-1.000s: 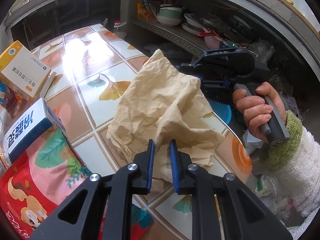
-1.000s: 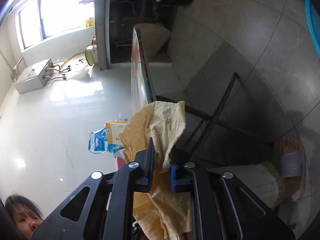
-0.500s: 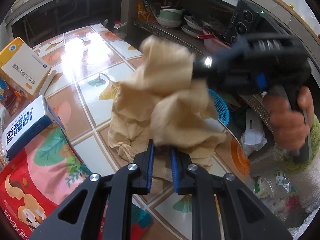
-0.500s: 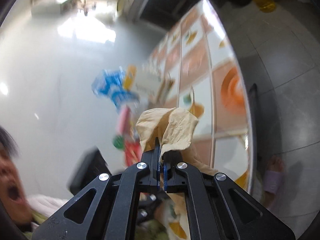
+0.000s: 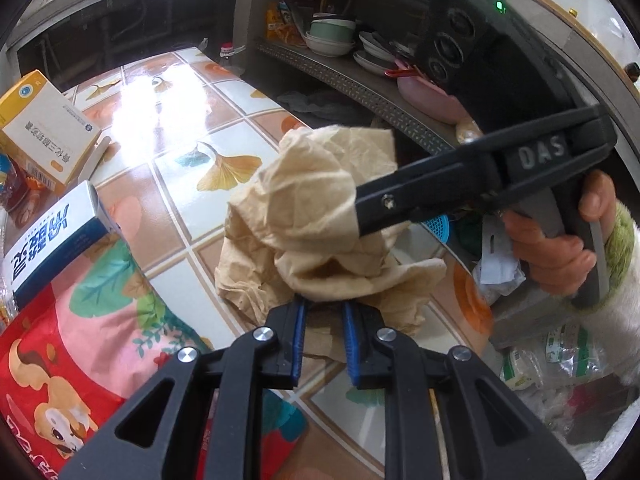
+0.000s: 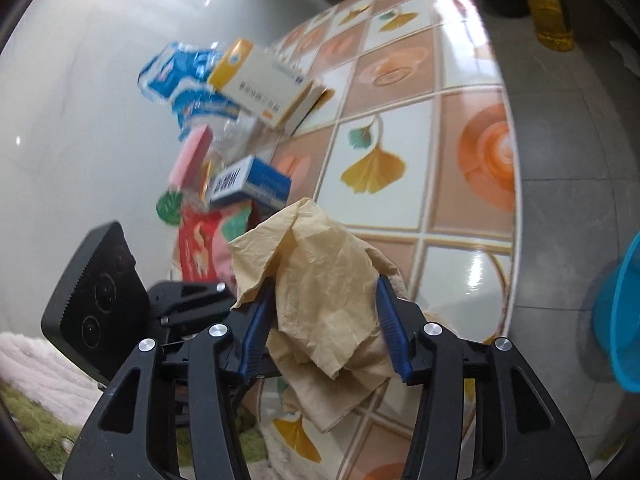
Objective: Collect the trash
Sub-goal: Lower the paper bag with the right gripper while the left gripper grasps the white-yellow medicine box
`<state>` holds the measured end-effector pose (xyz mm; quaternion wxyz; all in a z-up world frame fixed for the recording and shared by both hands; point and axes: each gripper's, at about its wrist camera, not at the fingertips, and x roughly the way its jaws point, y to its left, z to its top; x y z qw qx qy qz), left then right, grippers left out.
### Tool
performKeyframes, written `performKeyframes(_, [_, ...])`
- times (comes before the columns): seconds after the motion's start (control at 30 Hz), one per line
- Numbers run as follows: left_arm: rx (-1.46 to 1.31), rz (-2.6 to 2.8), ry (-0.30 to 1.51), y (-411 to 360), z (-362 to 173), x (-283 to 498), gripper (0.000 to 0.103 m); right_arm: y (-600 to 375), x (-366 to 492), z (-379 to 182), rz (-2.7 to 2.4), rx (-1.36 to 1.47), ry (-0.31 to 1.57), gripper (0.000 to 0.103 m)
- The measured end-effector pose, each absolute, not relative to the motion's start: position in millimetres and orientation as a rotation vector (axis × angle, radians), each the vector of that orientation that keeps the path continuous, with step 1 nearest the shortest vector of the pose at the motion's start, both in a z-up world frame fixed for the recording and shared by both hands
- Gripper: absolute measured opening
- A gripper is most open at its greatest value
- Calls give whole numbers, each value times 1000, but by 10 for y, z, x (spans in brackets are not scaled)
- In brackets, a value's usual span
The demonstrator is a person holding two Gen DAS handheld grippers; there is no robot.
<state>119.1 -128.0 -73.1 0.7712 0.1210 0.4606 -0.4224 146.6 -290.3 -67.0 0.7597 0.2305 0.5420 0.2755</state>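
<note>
A crumpled tan paper (image 5: 316, 216) lies bunched on the tiled tabletop (image 5: 180, 128). My left gripper (image 5: 324, 332) is shut on its near edge, and paper shows between the blue pads. In the right wrist view the same paper (image 6: 324, 292) hangs loose between the blue pads of my right gripper (image 6: 324, 320). Those jaws are opening and stand wide without pinching the paper. In the left wrist view, a hand (image 5: 556, 248) holds the right gripper over the raised fold.
At the table's left are a white and yellow box (image 5: 44, 136), a blue and white box (image 5: 52, 240) and a red and pink bag (image 5: 80, 340). A shelf of bowls (image 5: 332, 36) runs behind. A blue basket (image 6: 624, 320) and plastic bags (image 5: 560, 356) sit off the table's edge.
My right gripper lifted a fold of the paper up over the table while rolling, then its jaws went from shut on the paper to wide apart. The left gripper stayed put.
</note>
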Motion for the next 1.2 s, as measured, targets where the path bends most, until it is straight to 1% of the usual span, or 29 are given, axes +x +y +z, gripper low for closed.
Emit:
performKeyframes(0.03, [259, -918, 997, -1277, -729, 1181, 18, -2869, 1461, -649, 607, 476, 1187, 53])
performKeyframes(0.13, [257, -924, 988, -1263, -726, 1146, 24, -2744, 1521, -667, 597, 418, 1216, 53])
performKeyframes(0.2, [261, -928, 986, -1255, -726, 1120, 32, -2718, 1530, -666, 601, 397, 1214, 52])
performKeyframes(0.23, [265, -926, 985, -1242, -716, 1106, 35, -2694, 1540, -662, 595, 381, 1216, 49])
performKeyframes(0.3, [273, -926, 984, -1197, -687, 1069, 43, -2682, 1544, -658, 586, 348, 1219, 46])
performKeyframes(0.33, [276, -927, 980, -1164, -655, 1049, 45, -2661, 1549, -654, 581, 335, 1218, 44])
performKeyframes(0.37, [280, -925, 974, -1120, -621, 1036, 49, -2650, 1546, -648, 579, 326, 1217, 43])
performKeyframes(0.4, [282, -923, 970, -1077, -590, 1030, 50, -2632, 1540, -642, 574, 310, 1215, 43])
performKeyframes(0.5, [263, -916, 949, -848, -399, 1062, 53, -2538, 1499, -613, 548, 226, 1201, 43])
performKeyframes(0.6, [254, -842, 867, -590, -127, 1221, 53, -2380, 1427, -571, 504, 89, 1176, 43])
performKeyframes(0.67, [212, -763, 826, -428, 33, 1419, 53, -2241, 1357, -557, 467, -22, 1151, 43])
performKeyframes(0.8, [121, -562, 804, -175, 223, 1929, 53, -1994, 1270, -561, 399, -182, 1103, 41])
performKeyframes(0.9, [105, -520, 789, -143, 374, 2227, 53, -1913, 1213, -559, 395, -211, 1083, 32])
performKeyframes(0.97, [188, -515, 766, -235, 503, 2405, 53, -1903, 1204, -557, 402, -213, 1080, 28])
performKeyframes(1.03, [342, -546, 755, -449, 612, 2572, 53, -1935, 1187, -552, 421, -196, 1083, 13])
performKeyframes(1.13, [590, -704, 792, -789, 616, 2779, 53, -1860, 1121, -540, 414, -236, 1064, 7])
performKeyframes(1.17, [681, -749, 800, -908, 576, 2825, 55, -1863, 1111, -534, 409, -249, 1061, 7])
performKeyframes(1.2, [809, -799, 794, -1020, 525, 2850, 58, -1895, 1112, -533, 407, -243, 1065, 7])
